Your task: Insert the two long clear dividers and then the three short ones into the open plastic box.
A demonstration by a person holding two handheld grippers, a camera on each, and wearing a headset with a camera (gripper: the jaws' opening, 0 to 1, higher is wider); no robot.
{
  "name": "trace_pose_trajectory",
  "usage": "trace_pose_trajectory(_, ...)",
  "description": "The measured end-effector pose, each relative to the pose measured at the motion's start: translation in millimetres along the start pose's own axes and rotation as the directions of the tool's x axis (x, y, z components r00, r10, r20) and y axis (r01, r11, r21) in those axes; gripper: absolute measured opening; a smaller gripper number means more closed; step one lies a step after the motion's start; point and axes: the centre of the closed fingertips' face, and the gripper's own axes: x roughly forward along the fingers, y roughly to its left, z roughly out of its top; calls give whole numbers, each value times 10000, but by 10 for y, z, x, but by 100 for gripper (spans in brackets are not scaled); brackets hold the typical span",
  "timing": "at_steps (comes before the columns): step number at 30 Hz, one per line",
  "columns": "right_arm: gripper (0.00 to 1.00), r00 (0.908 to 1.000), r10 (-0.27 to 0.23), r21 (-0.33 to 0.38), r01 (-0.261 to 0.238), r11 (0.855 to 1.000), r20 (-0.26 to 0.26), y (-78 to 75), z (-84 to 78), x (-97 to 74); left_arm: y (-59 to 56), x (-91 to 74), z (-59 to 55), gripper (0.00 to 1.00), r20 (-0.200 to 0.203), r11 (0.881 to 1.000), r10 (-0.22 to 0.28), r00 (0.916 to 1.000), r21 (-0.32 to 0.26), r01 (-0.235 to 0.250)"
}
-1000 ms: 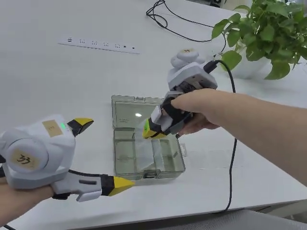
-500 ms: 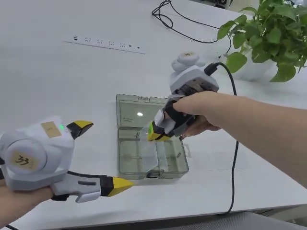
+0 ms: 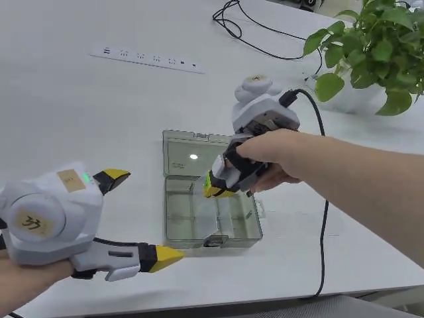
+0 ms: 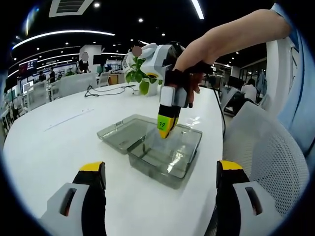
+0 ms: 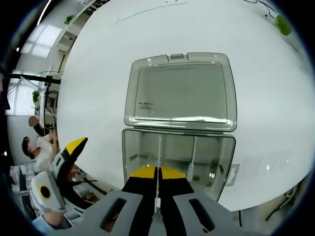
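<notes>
Your right gripper (image 3: pixel 215 189) has come down a little over the last second, closer to the floor of the open plastic box (image 3: pixel 173 235). The thin sheet it carries now stands nearer upright. Its jaws are pressed together on the top edge of a long clear divider (image 5: pixel 159 152), whose lower part reaches down into the tray (image 5: pixel 129 147), running from the hinge side toward the front wall. A second divider (image 5: pixel 192 157) already stands in the tray just to the right, parallel to the held one and apart from it. The lid (image 3: pixel 179 149) lies flat and open behind the tray. A small label (image 5: pixel 147 104) on its inside is too fine to read. In the left gripper view, the right gripper's yellow tip bears a number that looks like 39. Your left gripper (image 3: pixel 142 215) hovers off the box's near-left corner with its jaws spread wide and holding nothing. A few faint clear pieces (image 3: pixel 298 222) lie on the table (image 3: pixel 79 119) just right of the tray. A black cable (image 3: pixel 322 218) runs past them to the near edge. Bare tabletop lies to the left of the box. The power strip (image 3: pixel 149 58) and the plant (image 3: pixel 371 46) sit well away at the back.
</notes>
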Motion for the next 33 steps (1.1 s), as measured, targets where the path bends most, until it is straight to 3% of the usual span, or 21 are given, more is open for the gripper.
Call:
trace_pose_trajectory(14, 2, 9998, -173, -32, 173, 9998, -29, 52, -51, 27, -1, 8, -30, 94, 41, 9998, -102, 9999, -147, 102)
trace_pose_trajectory(24, 2, 9927, -1202, -540, 1197, 9913, -77, 131, -96, 31, -62, 28, -37, 93, 83, 9996, -226, 9997, -190, 228)
trace_pose_trajectory(33, 2, 9832, -1823, -1085, 1799, 9777, -119, 157, -114, 146, -89, 19, -74, 92, 92, 9991, -313, 9995, -299, 316)
